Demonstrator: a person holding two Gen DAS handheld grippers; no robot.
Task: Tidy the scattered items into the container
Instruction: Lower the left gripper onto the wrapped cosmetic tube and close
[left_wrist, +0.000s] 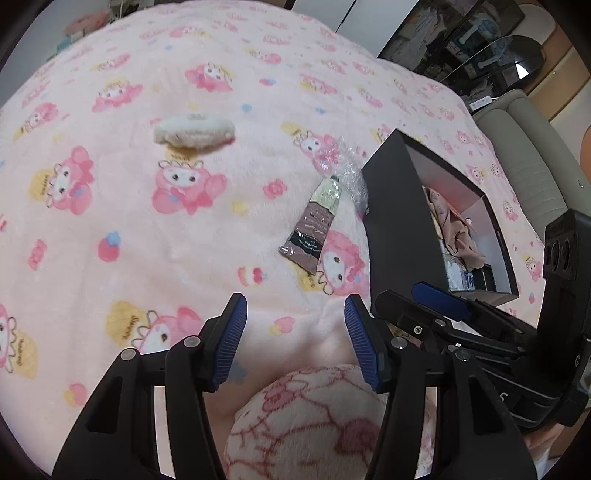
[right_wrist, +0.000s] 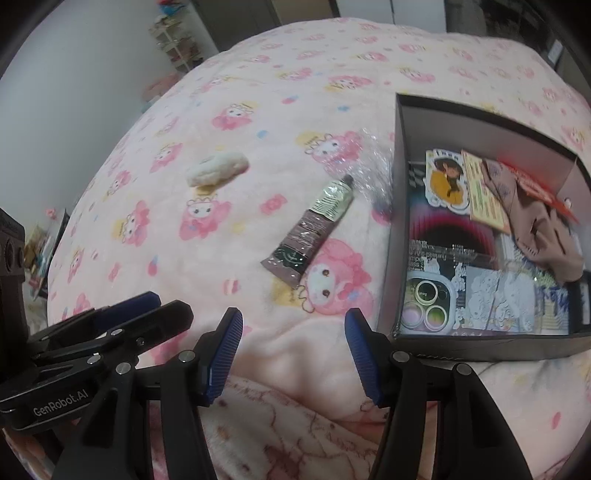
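Nearest the lens: left gripper (left_wrist: 295, 339), fingers (left_wrist: 231, 341) spread apart with nothing between, only a pink fold of blanket (left_wrist: 147, 229) below. Same for the right gripper (right_wrist: 293, 350): fingers (right_wrist: 364, 356) released, empty, hanging over the bedding. Both side by side, each showing at the edge of the other's view.

Beyond the fingers, on the bed: a tube (right_wrist: 308, 236), lying flat and slanted, dark crimped end near, pale cap end far. Just left of the box (right_wrist: 393, 229), close to its wall but apart from it. Clear crinkled film (right_wrist: 369, 162) at the tube's far end, right up against the box wall. Farther and to the left, well apart from the tube: a fluffy white item (right_wrist: 218, 170), lying flat, kind not tellable.

Box: black, open-topped, resting on the blanket to the right of both loose items. Inside already: a tan cloth piece (right_wrist: 546, 229) toward the far right, a sticker with a cartoon figure (right_wrist: 445, 181), a yellow card (right_wrist: 485, 192), a red packet (right_wrist: 535, 184), printed sheets and a pack with 3 rings (right_wrist: 428, 302) at the near left corner.

Tube and white item both outside the box, untouched.
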